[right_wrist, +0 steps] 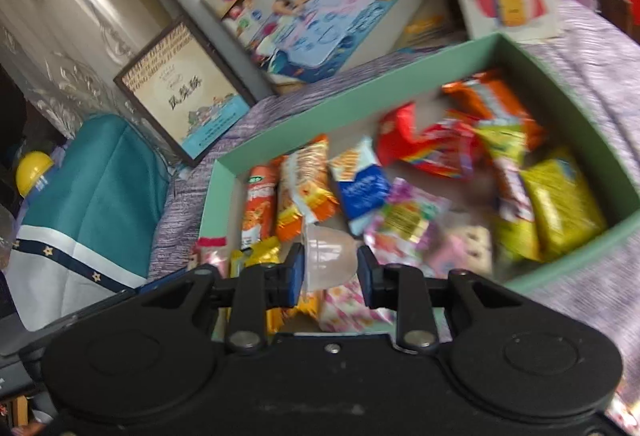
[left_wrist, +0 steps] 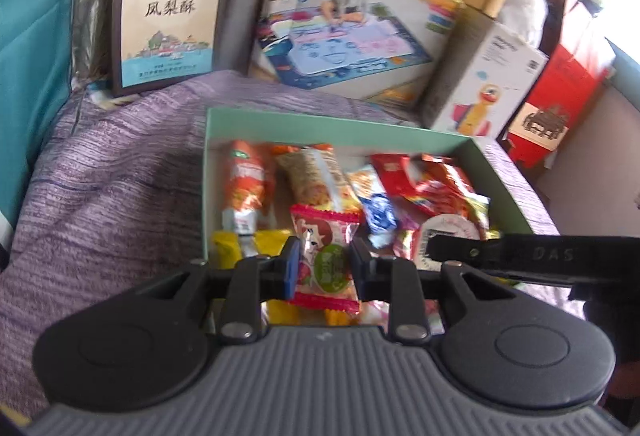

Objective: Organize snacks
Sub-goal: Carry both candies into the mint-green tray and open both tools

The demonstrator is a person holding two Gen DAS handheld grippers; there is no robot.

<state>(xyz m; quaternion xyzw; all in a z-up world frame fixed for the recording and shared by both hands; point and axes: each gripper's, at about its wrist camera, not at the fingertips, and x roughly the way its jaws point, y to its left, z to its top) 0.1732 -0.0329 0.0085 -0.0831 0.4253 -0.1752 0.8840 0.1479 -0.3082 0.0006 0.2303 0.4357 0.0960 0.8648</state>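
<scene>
A purple bedspread [left_wrist: 100,171] is carrying a green box [left_wrist: 212,139] full of snacks, with cartons leaning behind. The left gripper [left_wrist: 325,263] is clenching a pink packet [left_wrist: 325,256], long axis pointing away from it, over the box's near end. The right gripper [right_wrist: 331,265] is clamping a jelly cup [right_wrist: 330,256] just beside, also above the near end.

Both grippers [left_wrist: 324,260] [right_wrist: 330,262] clamped, loaded
</scene>
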